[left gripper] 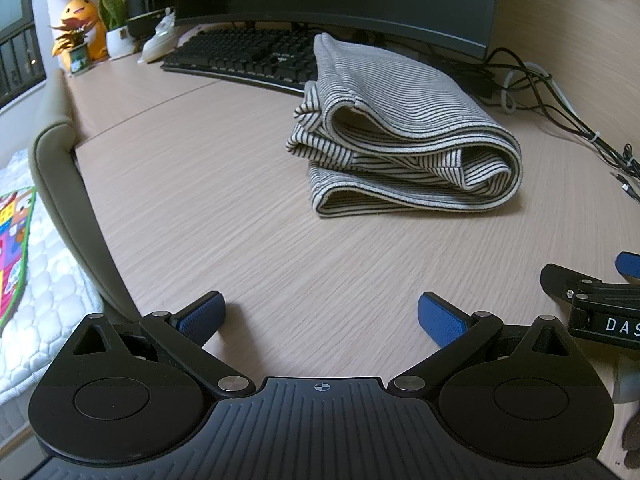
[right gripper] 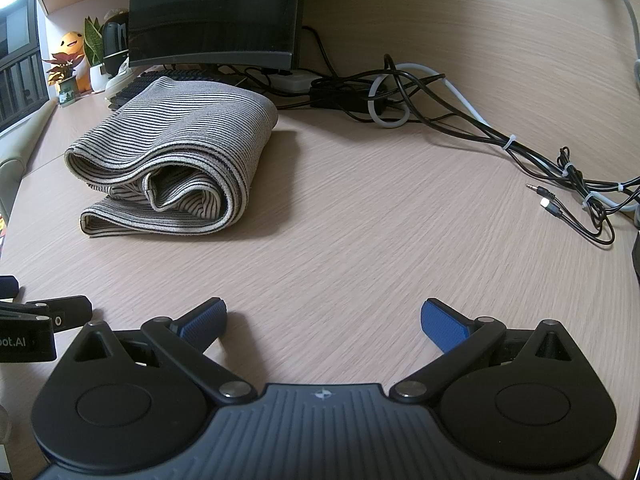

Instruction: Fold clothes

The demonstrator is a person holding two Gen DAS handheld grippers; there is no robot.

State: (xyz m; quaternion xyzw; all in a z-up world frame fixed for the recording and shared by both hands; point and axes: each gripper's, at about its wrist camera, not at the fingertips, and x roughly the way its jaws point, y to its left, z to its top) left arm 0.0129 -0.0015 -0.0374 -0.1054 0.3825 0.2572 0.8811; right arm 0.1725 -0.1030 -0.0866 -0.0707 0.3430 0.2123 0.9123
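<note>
Lying folded on the wooden desk [right gripper: 360, 220] (near monitor [right gripper: 216, 12]): striped garment [right gripper: 172, 136].

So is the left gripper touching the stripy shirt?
Apart. The left wrist view shows bare desk between the open left gripper and the folded striped garment.

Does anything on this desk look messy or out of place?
Somewhat. The folded striped garment is bunched unevenly, its far end resting against the keyboard. A tangle of cables sprawls beside it, with loose plugs lying on the desk.
</note>
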